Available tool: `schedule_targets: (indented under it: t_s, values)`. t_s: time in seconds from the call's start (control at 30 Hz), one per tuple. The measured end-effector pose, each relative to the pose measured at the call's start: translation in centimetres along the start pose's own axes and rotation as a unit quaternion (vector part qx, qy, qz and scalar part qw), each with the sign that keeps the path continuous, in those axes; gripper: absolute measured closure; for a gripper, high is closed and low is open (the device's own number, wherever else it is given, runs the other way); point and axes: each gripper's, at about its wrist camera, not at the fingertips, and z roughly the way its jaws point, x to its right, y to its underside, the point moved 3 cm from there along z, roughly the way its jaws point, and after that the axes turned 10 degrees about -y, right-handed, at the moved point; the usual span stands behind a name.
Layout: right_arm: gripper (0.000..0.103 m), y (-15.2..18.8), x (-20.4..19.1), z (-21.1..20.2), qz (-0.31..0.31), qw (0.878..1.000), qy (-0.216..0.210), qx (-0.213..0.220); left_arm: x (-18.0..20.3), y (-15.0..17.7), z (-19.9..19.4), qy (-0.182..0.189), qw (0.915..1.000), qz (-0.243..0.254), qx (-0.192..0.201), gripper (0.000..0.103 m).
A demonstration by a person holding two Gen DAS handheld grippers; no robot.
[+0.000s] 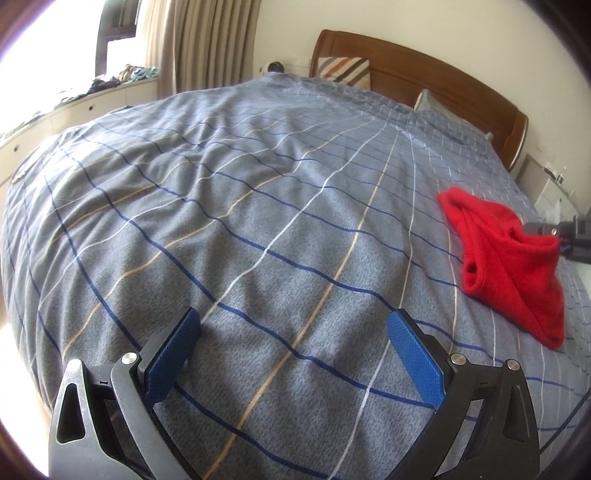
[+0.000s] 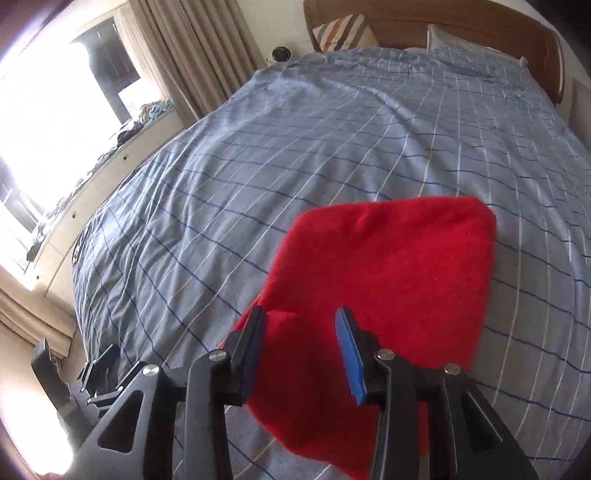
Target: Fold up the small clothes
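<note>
Diagonally across bed (image 1: pixel 258 192): red garment (image 1: pixel 509 266)

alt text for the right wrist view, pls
A folded red garment lies on a bed with a grey-blue checked cover, right in front of the right tool, whose blue-padded fingers stand apart over the cloth's near edge. Behind are a wooden headboard, a striped pillow, beige curtains and a bright window.

The red garment (image 2: pixel 380 295) runs off the bottom edge, its near hem perhaps beneath the right gripper (image 2: pixel 301 321).
</note>
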Motion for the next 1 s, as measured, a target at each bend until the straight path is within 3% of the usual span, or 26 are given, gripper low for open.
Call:
schedule_targets:
  t_s: [0.07,0.13,0.2,0.27,0.4,0.53,0.6,0.7,0.77,0.8,0.9,1.0]
  values:
    - [0.078,2.1,-1.3,3.5,-0.023,0.999,-0.017,-0.044,0.1,0.1,0.0,-0.003,1.0,0.004,0.001,0.001]
    - [0.077,4.5,-2.4,6.1,-0.056,0.996,0.009,-0.072,0.2,0.3,0.1,-0.006,0.9999,0.009,0.0,0.001]
    - [0.075,4.9,-2.9,6.0,-0.067,0.996,0.019,-0.049,0.4,0.5,0.0,-0.009,0.9999,0.013,0.0,0.001]
    - [0.076,4.5,-2.6,4.6,-0.049,0.998,0.003,-0.038,0.5,0.5,0.0,-0.01,0.9998,0.016,0.0,0.001]
    - [0.073,4.3,-2.2,-2.0,-0.049,0.998,-0.027,0.017,0.4,0.4,0.0,-0.005,0.9999,0.011,-0.004,0.001]
    - [0.073,6.4,0.0,-6.9,-0.03,0.999,0.004,0.045,0.3,0.3,0.0,-0.001,1.0,0.005,-0.007,0.001]
    - [0.073,8.0,1.4,-6.7,-0.017,0.999,0.028,0.035,0.3,0.3,0.0,-0.001,1.0,0.006,-0.007,0.001]
    - [0.073,11.0,3.9,-3.3,0.036,0.998,0.042,-0.015,0.5,0.5,-0.1,-0.002,0.9999,0.013,-0.006,0.001]
    - [0.073,11.8,4.0,-3.1,0.041,0.998,0.052,0.017,0.5,0.7,-0.3,-0.001,0.9999,0.016,-0.005,0.001]
    - [0.069,11.9,3.7,-3.4,0.047,0.997,0.056,0.03,0.6,0.7,-0.4,-0.001,0.9998,0.018,-0.005,0.001]
    - [0.046,12.7,3.0,-5.3,0.084,0.994,0.034,0.065,0.7,0.9,-0.6,-0.004,0.9997,0.024,-0.003,0.001]
    - [0.041,14.3,2.2,-7.3,0.077,0.992,0.047,0.087,1.0,1.0,-0.5,-0.012,0.9994,0.031,-0.004,0.001]
